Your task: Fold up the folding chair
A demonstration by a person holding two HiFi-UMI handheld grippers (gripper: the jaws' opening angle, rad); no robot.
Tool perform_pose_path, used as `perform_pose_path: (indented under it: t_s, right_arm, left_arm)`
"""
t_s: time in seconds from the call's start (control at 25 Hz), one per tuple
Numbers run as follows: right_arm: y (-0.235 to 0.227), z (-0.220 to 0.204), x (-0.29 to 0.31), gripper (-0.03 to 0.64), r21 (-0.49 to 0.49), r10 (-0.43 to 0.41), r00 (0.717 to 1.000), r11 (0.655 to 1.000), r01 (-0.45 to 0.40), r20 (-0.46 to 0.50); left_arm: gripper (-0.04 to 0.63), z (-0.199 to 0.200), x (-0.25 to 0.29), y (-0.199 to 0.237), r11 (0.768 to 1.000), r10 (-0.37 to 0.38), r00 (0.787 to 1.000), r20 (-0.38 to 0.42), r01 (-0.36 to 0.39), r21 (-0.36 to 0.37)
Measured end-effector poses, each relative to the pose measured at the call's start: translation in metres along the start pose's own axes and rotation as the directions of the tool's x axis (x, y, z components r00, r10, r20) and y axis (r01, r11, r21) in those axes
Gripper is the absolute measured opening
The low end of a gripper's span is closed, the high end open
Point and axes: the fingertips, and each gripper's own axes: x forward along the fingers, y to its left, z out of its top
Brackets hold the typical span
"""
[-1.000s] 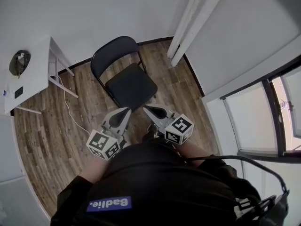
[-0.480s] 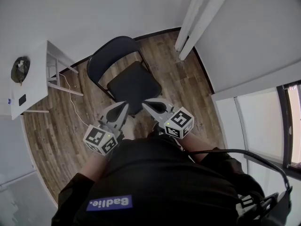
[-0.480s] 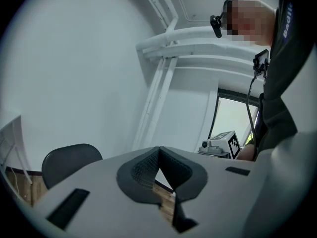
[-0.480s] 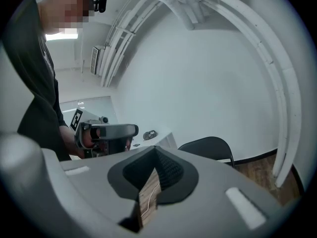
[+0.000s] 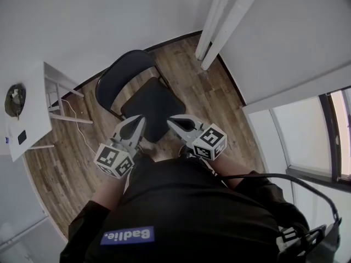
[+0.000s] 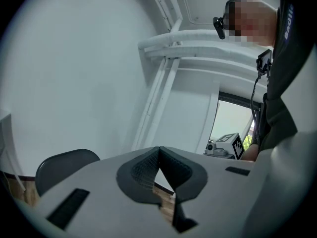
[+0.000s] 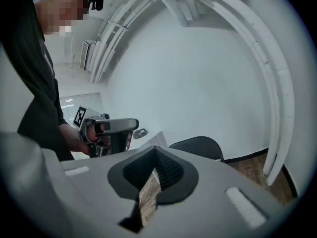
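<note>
Folding chair of black metal tube with a padded black seat and curved back [image 5: 151,106]: it stands opened out on the brown wood-plank floor [image 5: 214,100], straight ahead of me. Its back is toward the wall and its seat front faces me. It sits between the white bench [image 5: 30,111] on my left and the white upright pipes [image 5: 219,26] on my right.

I judge the frame stiff and fairly heavy. The painted tube is likely slick under the pads, and the hinges could pinch. The seat should swing up on its pivots, so I would take the front rim of the seat with 1 claw and the top bar of the back with the other.

My left claw [image 5: 136,124] and right claw [image 5: 174,122] hang side by side over the near edge of the seat, apparently not touching it. Both are clenched on nothing, with only floor showing through each slit. They must open before any hold.

A thin white cable [image 5: 82,133] lies on the floor just beside the chair legs.
</note>
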Motion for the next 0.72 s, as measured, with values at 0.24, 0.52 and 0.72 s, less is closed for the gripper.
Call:
perform_pose_path:
  t_s: [0.24, 0.52, 0.72]
  right_arm:
    - [0.001, 0.007, 0.053, 0.0, 0.037, -0.13, 0.991, 0.991, 0.129, 0.013]
    - [-0.001, 0.005, 0.112, 0.0, 0.093, -0.265, 0.964, 0.961, 0.262, 0.023]
    - [-0.003, -0.014, 0.134, 0.0, 0.146, -0.304, 0.953, 0.943, 0.3, 0.01]
  left_arm:
    - [0.005, 0.016, -0.015, 0.058, 0.996, -0.089, 0.996, -0.019, 0.089, 0.016]
    - [0.005, 0.019, -0.038, 0.139, 0.989, -0.143, 0.988, -0.057, 0.144, 0.021]
    - [0.005, 0.008, -0.045, 0.189, 0.993, -0.118, 0.988, -0.103, 0.119, 0.01]
